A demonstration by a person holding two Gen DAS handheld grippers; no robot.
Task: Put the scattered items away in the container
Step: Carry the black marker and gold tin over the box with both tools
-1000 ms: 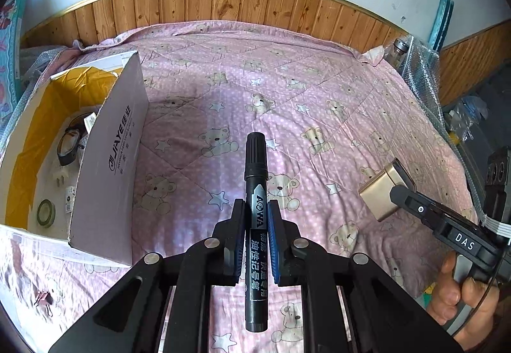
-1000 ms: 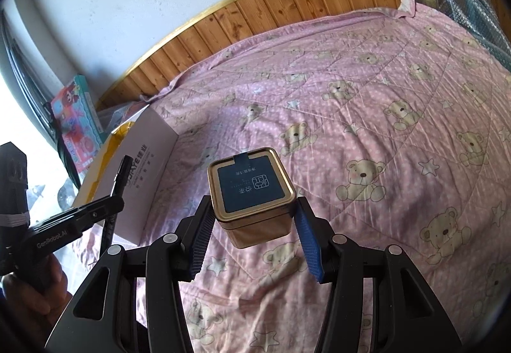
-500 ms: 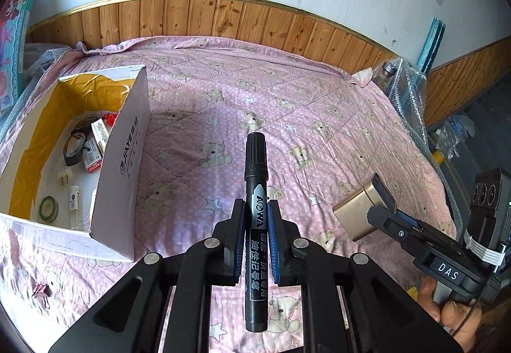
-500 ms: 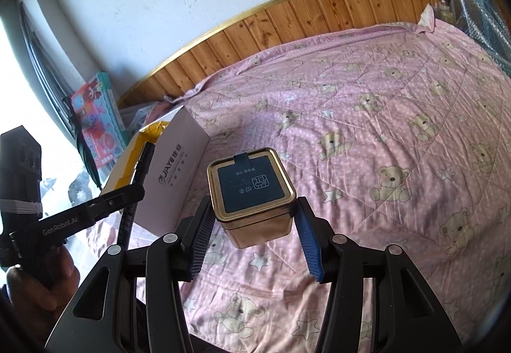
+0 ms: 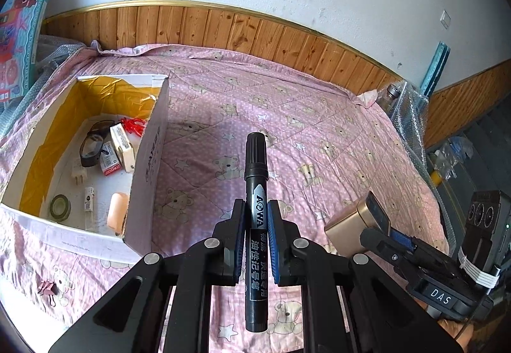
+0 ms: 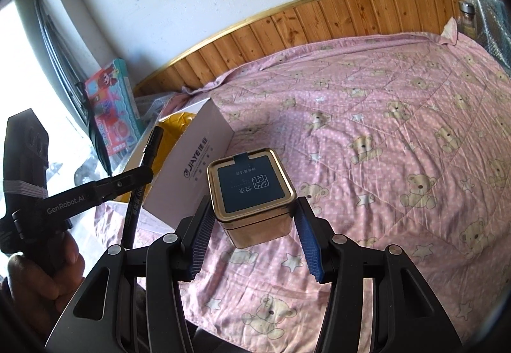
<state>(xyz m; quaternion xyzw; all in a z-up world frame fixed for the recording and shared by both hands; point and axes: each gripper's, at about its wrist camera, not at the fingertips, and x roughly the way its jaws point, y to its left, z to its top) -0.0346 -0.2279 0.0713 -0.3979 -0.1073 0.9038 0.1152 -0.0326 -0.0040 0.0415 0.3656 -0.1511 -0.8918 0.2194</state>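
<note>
Left gripper (image 5: 256, 218) clamps black marker (image 5: 255, 180); right gripper (image 6: 252, 225) clamps gold tin (image 6: 252, 190), both held above the quilt. Cardboard box (image 5: 145, 161) beyond, to the left (already part-filled). Carry each load over the rim before letting go.

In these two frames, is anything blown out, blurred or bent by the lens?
Right wrist view: the window area at far left is blown out to white; the wainscot bows into an arc. Left wrist view: evenly lit, the marker label reads sharply, but the binder clip near the lower left edge is smeared, and black vignette fills the corners.
</note>
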